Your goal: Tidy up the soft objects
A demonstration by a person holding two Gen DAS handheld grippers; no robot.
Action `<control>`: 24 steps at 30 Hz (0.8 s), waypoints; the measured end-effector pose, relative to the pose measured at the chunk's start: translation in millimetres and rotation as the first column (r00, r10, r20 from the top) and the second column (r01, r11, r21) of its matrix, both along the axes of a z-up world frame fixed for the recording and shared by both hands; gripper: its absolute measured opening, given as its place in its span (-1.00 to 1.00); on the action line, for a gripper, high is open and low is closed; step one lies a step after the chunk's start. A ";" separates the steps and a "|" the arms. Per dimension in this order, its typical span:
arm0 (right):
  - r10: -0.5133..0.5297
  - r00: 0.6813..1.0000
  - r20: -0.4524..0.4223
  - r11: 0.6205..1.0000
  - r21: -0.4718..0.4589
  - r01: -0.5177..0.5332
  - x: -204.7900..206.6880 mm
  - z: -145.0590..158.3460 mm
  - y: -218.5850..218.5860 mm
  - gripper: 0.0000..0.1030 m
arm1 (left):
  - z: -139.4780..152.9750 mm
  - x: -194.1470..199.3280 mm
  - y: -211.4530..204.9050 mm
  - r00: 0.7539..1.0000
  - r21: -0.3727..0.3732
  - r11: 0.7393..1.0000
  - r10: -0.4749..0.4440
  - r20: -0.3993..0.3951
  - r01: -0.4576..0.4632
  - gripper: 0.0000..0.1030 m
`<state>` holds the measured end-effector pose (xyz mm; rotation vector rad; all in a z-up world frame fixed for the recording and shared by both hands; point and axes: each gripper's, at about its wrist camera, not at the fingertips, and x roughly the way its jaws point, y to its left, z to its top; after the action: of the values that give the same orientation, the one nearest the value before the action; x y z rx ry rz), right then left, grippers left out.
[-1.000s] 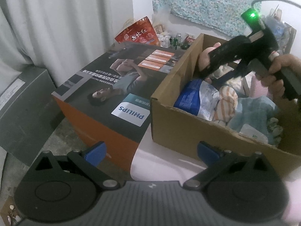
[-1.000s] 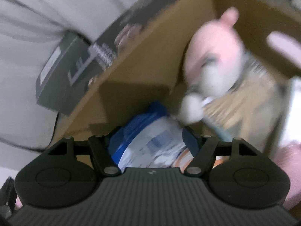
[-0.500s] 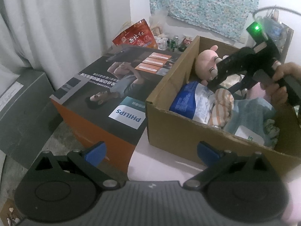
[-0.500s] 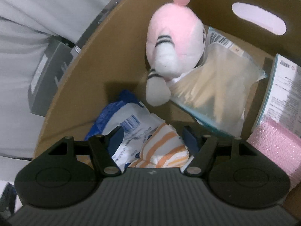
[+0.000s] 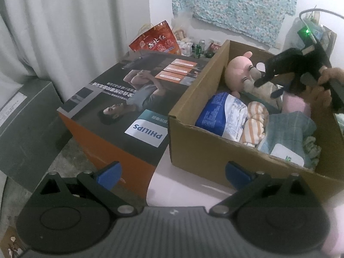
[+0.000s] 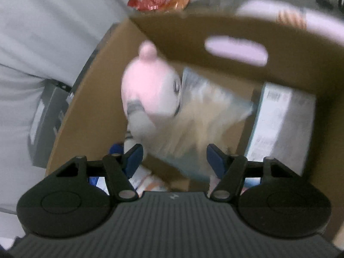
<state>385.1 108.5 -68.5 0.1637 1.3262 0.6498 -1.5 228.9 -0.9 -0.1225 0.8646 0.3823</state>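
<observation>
while the left gripper (image 5: 172, 172) hangs outside the near wall of the cardboard box (image 5: 215, 148) with its blue pads spread wide and nothing between them, the right gripper (image 6: 174, 157) reaches down into the far part of the box, its jaws having just been closing a little, still parted with no pad pressing on anything. in the right wrist view, which is blurred, a clear packet of pale sticks (image 6: 206, 124) fills the gap between its pads, and the pink plush toy (image 6: 150, 92) sits just beyond the left pad, leaning in the far corner of the box with its pale snout pointing down. a white labelled carton (image 6: 281, 124) stands against the right wall, beside the packet.

from the left wrist view the plush toy (image 5: 240, 73) is crowded in: the blue and white bag (image 5: 223, 114) lies in front of it, an orange striped cloth (image 5: 253, 124) is bunched just beside the bag, and a pale blue towel (image 5: 290, 129) fills the near right corner with a white pack (image 5: 288, 153) on top. a hand (image 5: 322, 86) holds the right gripper (image 5: 264, 81) over the pink bubble wrap (image 5: 294, 105), its fingertips close to the toy's snout.

touching the box's left side is the philips box (image 5: 120, 109), with a red bag (image 5: 157, 40) behind it and a grey case (image 5: 23, 118) near the curtain (image 5: 75, 21).
</observation>
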 end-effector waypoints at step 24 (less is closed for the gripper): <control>-0.064 0.991 -0.113 0.965 0.245 0.090 8.7 -0.5 40.2 -0.25 | -2.4 1.6 -2.7 1.000 0.006 1.000 0.004 -0.013 -0.004 1.00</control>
<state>393.9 148.7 -69.0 0.4576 1.3281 0.7487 0.1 226.2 -3.3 -0.1166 0.8762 0.3898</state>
